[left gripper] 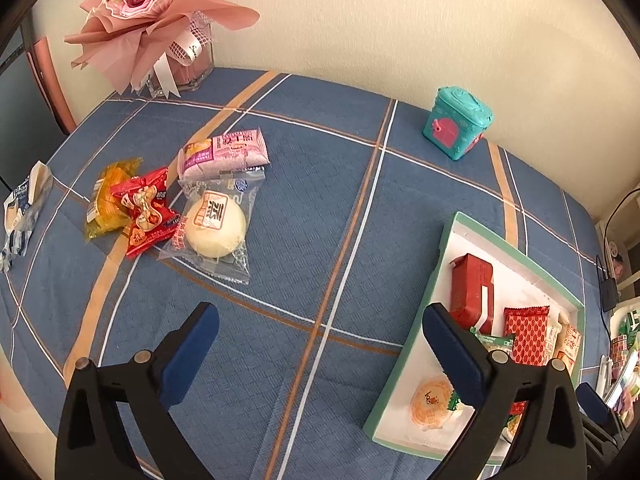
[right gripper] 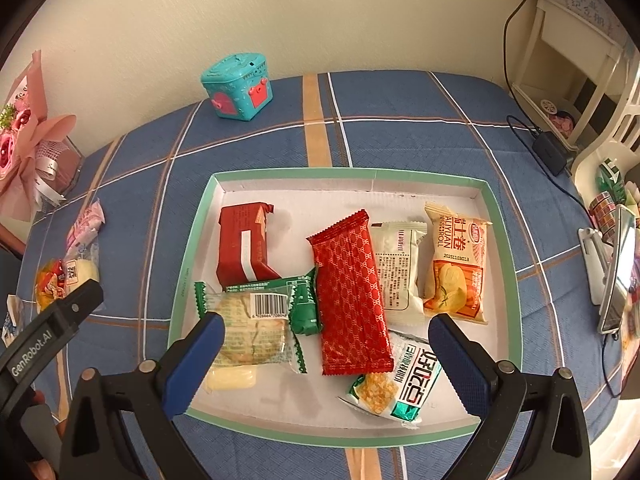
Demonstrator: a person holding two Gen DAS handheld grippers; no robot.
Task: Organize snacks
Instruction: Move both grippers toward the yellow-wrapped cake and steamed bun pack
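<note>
Lying in the green-rimmed tray (right gripper: 505, 240) near the table's right edge are most of the snacks: a red box (right gripper: 243, 246) toward its far left corner, a long red packet (right gripper: 352, 296) across the middle, a white sachet (right gripper: 400, 276) and an orange roll pack (right gripper: 456, 264) by its right wall, a clear-wrapped cake (right gripper: 252, 328) at the near left and a green-white packet (right gripper: 396, 388) near its front rim. The right gripper (right gripper: 326, 364) hovers over the front rim, fingers spread, nothing between them. Toward the table's left edge four more sit loose: a bun (left gripper: 214, 224), a pink packet (left gripper: 224, 152), a red candy pack (left gripper: 146, 212) and a yellow one (left gripper: 106, 200). The left gripper (left gripper: 320, 356) hangs over bare blue cloth (left gripper: 320, 200), fingers spread and empty. A teal tin (left gripper: 456, 122) stands near the far edge, a bouquet (left gripper: 152, 12) in the far left corner.
</note>
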